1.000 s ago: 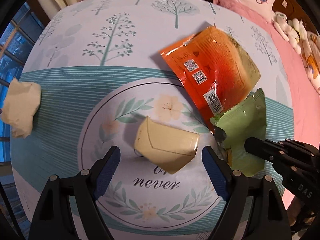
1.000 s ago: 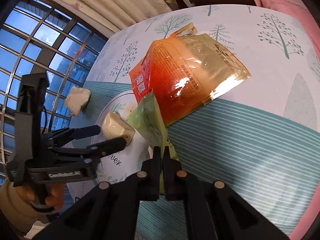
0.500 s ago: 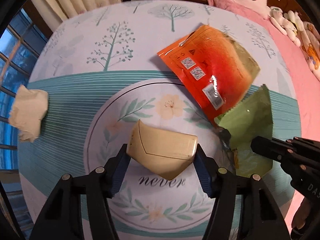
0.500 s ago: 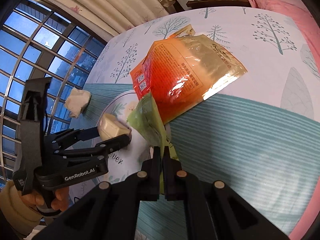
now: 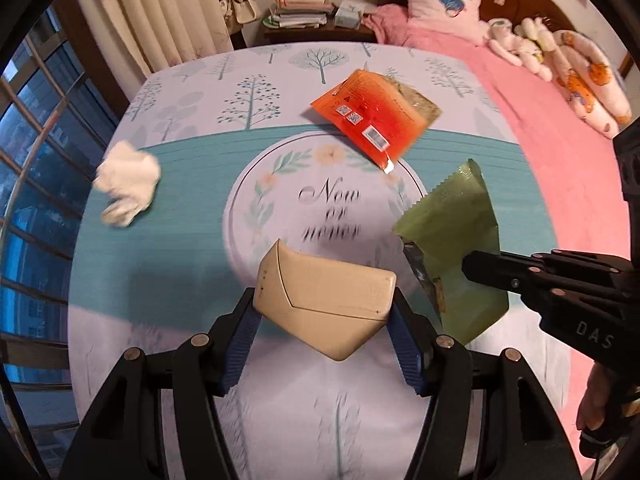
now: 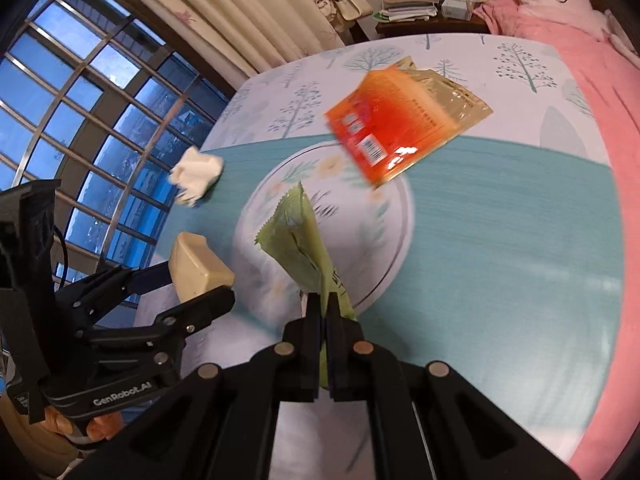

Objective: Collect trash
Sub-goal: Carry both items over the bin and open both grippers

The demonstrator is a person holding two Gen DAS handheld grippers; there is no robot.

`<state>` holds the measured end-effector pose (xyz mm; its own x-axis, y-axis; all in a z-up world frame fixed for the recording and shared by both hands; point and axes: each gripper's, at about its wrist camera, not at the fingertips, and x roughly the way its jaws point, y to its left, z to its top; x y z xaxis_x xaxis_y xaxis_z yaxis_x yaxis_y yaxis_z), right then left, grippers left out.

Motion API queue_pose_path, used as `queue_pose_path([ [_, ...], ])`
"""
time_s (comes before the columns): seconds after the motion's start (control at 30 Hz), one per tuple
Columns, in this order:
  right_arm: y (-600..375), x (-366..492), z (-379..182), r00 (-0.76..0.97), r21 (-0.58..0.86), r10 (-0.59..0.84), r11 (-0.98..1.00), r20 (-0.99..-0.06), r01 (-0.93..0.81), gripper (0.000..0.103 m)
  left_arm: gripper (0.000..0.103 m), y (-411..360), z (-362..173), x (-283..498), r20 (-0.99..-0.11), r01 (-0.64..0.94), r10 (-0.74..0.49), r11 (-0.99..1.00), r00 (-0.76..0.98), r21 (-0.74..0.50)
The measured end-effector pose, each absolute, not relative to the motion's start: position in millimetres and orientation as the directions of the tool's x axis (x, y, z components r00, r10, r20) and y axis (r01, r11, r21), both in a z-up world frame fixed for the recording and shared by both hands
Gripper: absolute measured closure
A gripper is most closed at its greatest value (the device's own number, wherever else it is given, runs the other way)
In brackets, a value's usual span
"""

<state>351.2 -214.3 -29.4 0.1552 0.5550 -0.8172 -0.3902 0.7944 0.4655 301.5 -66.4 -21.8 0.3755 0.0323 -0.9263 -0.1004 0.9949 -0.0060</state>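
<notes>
My left gripper (image 5: 322, 316) is shut on a beige carton (image 5: 324, 294) and holds it above the table; the carton also shows in the right wrist view (image 6: 198, 268). My right gripper (image 6: 325, 308) is shut on a green wrapper (image 6: 304, 240), lifted off the table; the wrapper also shows in the left wrist view (image 5: 456, 236). An orange snack bag (image 5: 372, 114) lies on the patterned tablecloth (image 5: 180, 264) farther back. A crumpled white tissue (image 5: 126, 188) lies near the table's left edge.
A pink bed (image 5: 552, 128) with plush toys lies along the right side. A window (image 6: 80, 120) and curtains are at the left. A nightstand with books (image 5: 304, 12) stands beyond the table.
My left gripper closed on the beige carton and lifted it. Both grippers rose and pulled back from the table; the green wrapper came up off the orange bag.
</notes>
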Motion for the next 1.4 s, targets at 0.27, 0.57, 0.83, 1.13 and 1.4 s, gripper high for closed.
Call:
queue_pose_path([
  [0.27, -192, 231, 2, 0.253, 0.443, 0.537, 0.826, -0.804, -0.348, 0.101, 0.042, -31, 7, 183, -0.896, -0.027, -0.021, 0.999, 0.444, -0.037],
  [0.57, -166, 97, 4, 0.282, 0.423, 0.496, 0.861, -0.821, -0.281, 0.101, 0.042, -2, -1, 81, -0.895, 0.017, -0.074, 0.997, 0.439, -0.075],
  [0.83, -161, 32, -20, 0.213, 0.383, 0.442, 0.884, -0.871, -0.268, 0.101, 0.042, -9, -27, 26, -0.916, 0.007, -0.098, 0.995, 0.388, -0.104],
  [1.13, -170, 5, -108, 0.115, 0.358, 0.396, 0.899, -0.911, -0.254, 0.101, 0.042, -30, -122, -7, -0.949, -0.075, -0.108, 0.988, 0.295, -0.136],
  [1.4, -184, 5, -251, 0.029, 0.343, 0.355, 0.918, -0.934, -0.2, 0.101, 0.042, -43, -260, -9, -0.971, -0.16, -0.112, 0.976, 0.21, -0.147],
])
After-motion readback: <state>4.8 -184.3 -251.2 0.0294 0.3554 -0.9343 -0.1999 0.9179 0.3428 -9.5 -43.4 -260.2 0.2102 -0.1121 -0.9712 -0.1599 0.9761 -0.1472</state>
